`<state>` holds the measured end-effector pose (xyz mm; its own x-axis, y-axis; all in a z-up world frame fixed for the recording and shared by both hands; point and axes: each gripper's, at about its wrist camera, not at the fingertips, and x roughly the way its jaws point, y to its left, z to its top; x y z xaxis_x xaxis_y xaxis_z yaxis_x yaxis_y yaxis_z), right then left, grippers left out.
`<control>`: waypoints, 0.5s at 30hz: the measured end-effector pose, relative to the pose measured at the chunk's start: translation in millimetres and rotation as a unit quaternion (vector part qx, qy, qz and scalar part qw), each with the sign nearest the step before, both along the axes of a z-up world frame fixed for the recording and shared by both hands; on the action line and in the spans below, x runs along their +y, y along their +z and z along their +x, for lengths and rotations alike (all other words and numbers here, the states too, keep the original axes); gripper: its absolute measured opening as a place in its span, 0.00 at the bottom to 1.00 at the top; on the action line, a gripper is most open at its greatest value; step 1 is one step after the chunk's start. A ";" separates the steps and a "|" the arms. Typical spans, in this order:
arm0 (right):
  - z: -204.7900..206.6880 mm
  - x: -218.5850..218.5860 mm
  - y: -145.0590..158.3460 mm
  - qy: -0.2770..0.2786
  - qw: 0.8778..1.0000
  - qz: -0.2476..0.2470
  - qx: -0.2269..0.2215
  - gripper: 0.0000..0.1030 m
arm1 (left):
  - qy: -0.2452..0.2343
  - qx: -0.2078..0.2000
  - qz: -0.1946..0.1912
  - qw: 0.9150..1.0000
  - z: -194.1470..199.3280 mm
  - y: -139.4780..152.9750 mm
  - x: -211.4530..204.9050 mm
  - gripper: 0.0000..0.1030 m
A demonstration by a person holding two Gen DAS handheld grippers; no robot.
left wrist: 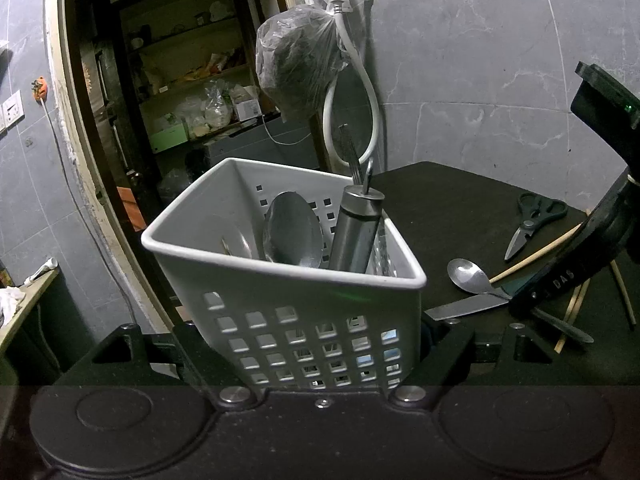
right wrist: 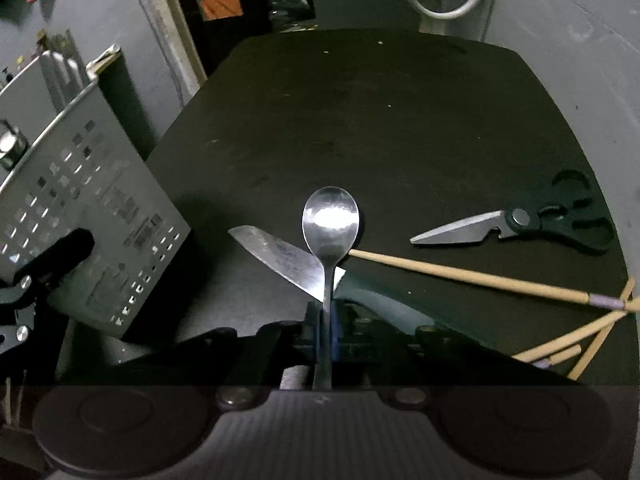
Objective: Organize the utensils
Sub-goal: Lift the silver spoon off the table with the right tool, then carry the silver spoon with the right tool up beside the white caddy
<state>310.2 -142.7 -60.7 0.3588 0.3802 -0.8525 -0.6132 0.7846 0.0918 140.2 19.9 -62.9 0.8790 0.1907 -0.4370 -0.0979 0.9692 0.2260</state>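
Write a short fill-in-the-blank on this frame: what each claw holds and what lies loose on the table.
1. The right claw is shut on the handle of a ____.
2. The left claw grips the white ____.
3. Under the spoon lies a knife; to its right lie black-handled ____.
4. The loose wooden sticks on the table are ____.

Missing words: spoon; basket; scissors; chopsticks

Home kitchen: tiled wall (left wrist: 480, 60), pantry shelves (left wrist: 192, 80).
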 end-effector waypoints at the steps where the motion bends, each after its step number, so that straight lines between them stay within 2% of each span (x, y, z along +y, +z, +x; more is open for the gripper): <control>1: -2.0 0.5 0.3 0.003 1.000 -0.004 -0.002 0.05 | 0.000 0.000 0.000 1.000 0.4 -0.2 -0.5 0.80; 3: -8.1 3.0 2.8 0.016 0.999 -0.028 -0.020 0.05 | 0.000 0.000 0.000 1.000 -0.1 0.0 0.1 0.80; 5: -22.2 12.7 3.2 0.048 0.994 -0.071 -0.062 0.05 | 0.000 -0.001 -0.001 1.000 0.0 -0.1 -0.3 0.80; 7: -36.3 18.4 2.1 0.080 0.985 -0.112 -0.101 0.05 | 0.000 -0.001 -0.001 1.000 0.3 0.1 -1.0 0.80; 9: -53.2 25.9 -0.7 0.116 0.971 -0.154 -0.142 0.05 | 0.000 -0.001 -0.002 1.000 0.7 0.4 -1.3 0.80; 10: -58.8 27.2 -1.9 0.127 0.967 -0.163 -0.148 0.05 | 0.000 -0.001 -0.001 1.000 0.7 0.4 -1.4 0.80; 12: -64.4 26.7 -2.2 0.132 0.968 -0.161 -0.142 0.05 | 0.000 -0.001 -0.002 1.000 1.1 0.3 -1.9 0.80; 14: -65.3 24.9 -1.2 0.127 0.973 -0.145 -0.124 0.05 | 0.000 -0.001 -0.002 1.000 0.7 0.3 -1.4 0.80; 15: -61.7 21.6 0.4 0.117 0.980 -0.126 -0.102 0.05 | 0.000 -0.001 -0.001 1.000 1.0 0.2 -1.9 0.80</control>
<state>248.5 -121.1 -60.3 0.4588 0.2593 -0.8498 -0.7647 0.6024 -0.2290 141.1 18.0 -62.6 0.8800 0.1902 -0.4353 -0.0992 0.9697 0.2231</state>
